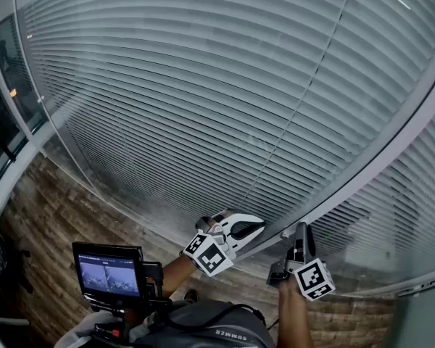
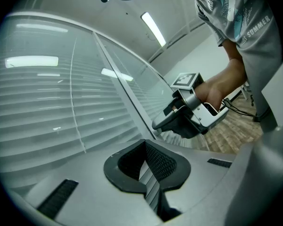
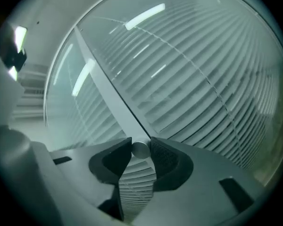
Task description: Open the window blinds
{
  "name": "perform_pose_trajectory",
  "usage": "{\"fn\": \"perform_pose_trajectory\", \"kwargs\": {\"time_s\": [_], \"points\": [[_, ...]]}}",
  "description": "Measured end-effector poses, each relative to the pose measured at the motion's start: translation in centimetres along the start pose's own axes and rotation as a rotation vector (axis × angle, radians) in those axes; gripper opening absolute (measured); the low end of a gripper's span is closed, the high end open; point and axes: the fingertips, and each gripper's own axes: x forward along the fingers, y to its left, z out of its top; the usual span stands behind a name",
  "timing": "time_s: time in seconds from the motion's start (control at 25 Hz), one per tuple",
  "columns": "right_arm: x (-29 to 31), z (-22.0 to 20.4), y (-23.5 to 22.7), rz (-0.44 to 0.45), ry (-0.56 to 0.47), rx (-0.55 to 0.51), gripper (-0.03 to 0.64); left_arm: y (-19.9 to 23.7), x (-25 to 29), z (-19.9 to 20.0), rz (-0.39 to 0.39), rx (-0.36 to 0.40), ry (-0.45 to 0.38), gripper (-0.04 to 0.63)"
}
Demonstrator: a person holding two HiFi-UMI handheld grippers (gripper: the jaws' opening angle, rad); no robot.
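Observation:
Pale slatted blinds (image 1: 203, 85) hang behind glass and fill the window; they also show in the left gripper view (image 2: 37, 107) and the right gripper view (image 3: 203, 79). A pale frame bar (image 1: 370, 165) divides two panes. At the bar's lower end sits a small round grey knob (image 3: 140, 149). My right gripper (image 3: 140, 146) is shut on it, one pad on each side; the same gripper (image 1: 301, 229) points at the bar from below and is also visible from the left gripper's camera (image 2: 156, 125). My left gripper (image 1: 255, 228) hovers just left of it, jaws together (image 2: 144, 144) and holding nothing.
A small lit monitor (image 1: 110, 274) is mounted at the person's chest. Wood-pattern floor (image 1: 51, 216) runs along the window's base. A dark window pane (image 1: 0, 85) stands at the far left. Ceiling strip lights (image 2: 153, 28) are overhead.

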Motion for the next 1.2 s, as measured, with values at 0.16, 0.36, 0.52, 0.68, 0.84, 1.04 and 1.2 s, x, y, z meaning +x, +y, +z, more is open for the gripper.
{"fn": "perform_pose_trajectory", "kwargs": {"time_s": [0.16, 0.36, 0.52, 0.68, 0.84, 1.04, 1.2], "points": [[-0.1, -0.5, 0.8, -0.014, 0.085, -0.569, 0.097, 0.1, -0.1, 0.4, -0.007, 0.002, 0.014, 0.003], [-0.4, -1.2, 0.9, -0.181, 0.175, -1.539, 0.162, 0.1, -0.2, 0.0, -0.004, 0.006, 0.011, 0.003], [0.1, -1.9, 0.7, -0.229, 0.244, -1.824, 0.163, 0.0, -0.3, -0.1, -0.004, 0.000, 0.008, 0.003], [0.0, -1.9, 1.0, -0.250, 0.226, -1.872, 0.163, 0.0, -0.6, 0.1, -0.008, -0.001, 0.017, 0.003], [0.4, -2.4, 0.7, -0.260, 0.190, -1.820, 0.123, -0.2, -0.2, -0.7, -0.012, 0.003, 0.012, 0.003], [0.5, -2.2, 0.8, -0.190, 0.157, -1.415, 0.121, -0.2, -0.2, -0.7, -0.016, -0.004, 0.013, 0.003], [0.3, -1.8, 0.5, -0.129, 0.128, -0.984, 0.121, -0.3, 0.0, -0.1, -0.023, -0.008, 0.006, 0.003]]}}
